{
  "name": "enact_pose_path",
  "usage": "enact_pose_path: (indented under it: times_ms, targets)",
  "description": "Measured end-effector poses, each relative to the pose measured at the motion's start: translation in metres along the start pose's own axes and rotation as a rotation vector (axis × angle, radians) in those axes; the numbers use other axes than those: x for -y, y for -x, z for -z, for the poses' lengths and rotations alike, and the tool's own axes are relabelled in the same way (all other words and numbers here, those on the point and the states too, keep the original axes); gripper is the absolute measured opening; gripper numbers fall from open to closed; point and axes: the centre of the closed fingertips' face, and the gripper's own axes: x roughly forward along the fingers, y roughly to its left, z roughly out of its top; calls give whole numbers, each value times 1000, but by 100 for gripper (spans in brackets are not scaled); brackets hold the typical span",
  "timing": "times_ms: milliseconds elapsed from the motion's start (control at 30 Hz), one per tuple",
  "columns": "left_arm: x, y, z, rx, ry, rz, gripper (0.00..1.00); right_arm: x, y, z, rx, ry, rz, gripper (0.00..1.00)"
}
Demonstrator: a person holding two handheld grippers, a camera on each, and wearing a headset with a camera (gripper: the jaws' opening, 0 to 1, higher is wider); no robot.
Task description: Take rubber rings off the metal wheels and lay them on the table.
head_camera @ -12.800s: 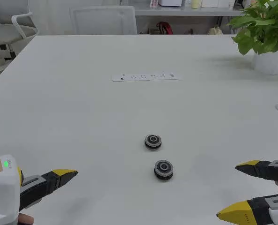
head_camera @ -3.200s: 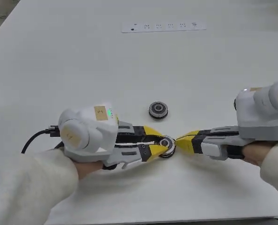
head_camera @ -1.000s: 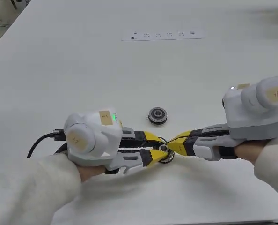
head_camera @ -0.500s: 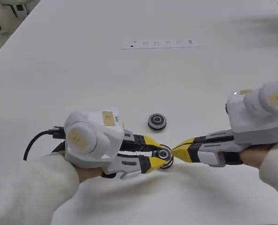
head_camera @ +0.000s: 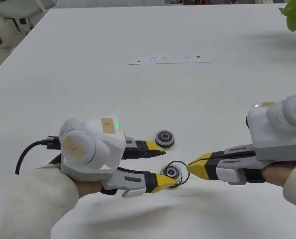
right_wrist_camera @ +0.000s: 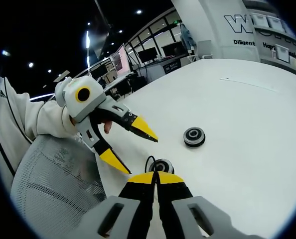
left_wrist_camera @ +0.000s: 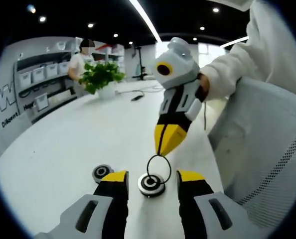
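Thin black rubber ring [head_camera: 177,161] pulled into an open loop at the near metal wheel [head_camera: 172,172], right in the near middle of the white table [head_camera: 88,74]. Looks slightly egg-shaped from the left gripper view, long axis running from the wheel up toward the pointed yellow tips pinching it. Can't tell whether the low end of the loop has cleared the wheel or is hooked on its rim. Near metal wheel lying flat, round, shiny hub with a dark band around it, axle hole facing straight up. Pinching the right side of the loop: right gripper [head_camera: 190,167], coming in from the right, jaws pressed together with only the skinny rubber between them. Left gripper [head_camera: 163,164] coming in from the left, jaws spread wide and holding nothing, wheel sitting in the gap between the yellow tips, nearer tip just beside it, farther tip well clear. Far metal wheel [head_camera: 164,138] same kind, also flat with its hole up, black band around it, a bit farther back and just left of the near one, not touched by anything. Way back on the smooth matte tabletop, a flat white power strip [head_camera: 168,59] lying left to right, plus leaves of a green potted plant [head_camera: 295,12] at the far right corner.
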Motion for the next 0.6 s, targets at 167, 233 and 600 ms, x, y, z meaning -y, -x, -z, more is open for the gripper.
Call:
enact_pose_path:
  times_ms: [167, 233, 600]
  targets:
    - [-4, 10, -4, 21, 13, -16, 51, 0, 7, -6, 32, -13, 11, 0]
    - [-5, 15, -6, 31, 21, -21, 54, 0, 10, -10, 45, -20, 18, 0]
    - [-5, 41, -7, 43, 25, -54, 67, -13, 17, -30, 110, -61, -3, 0]
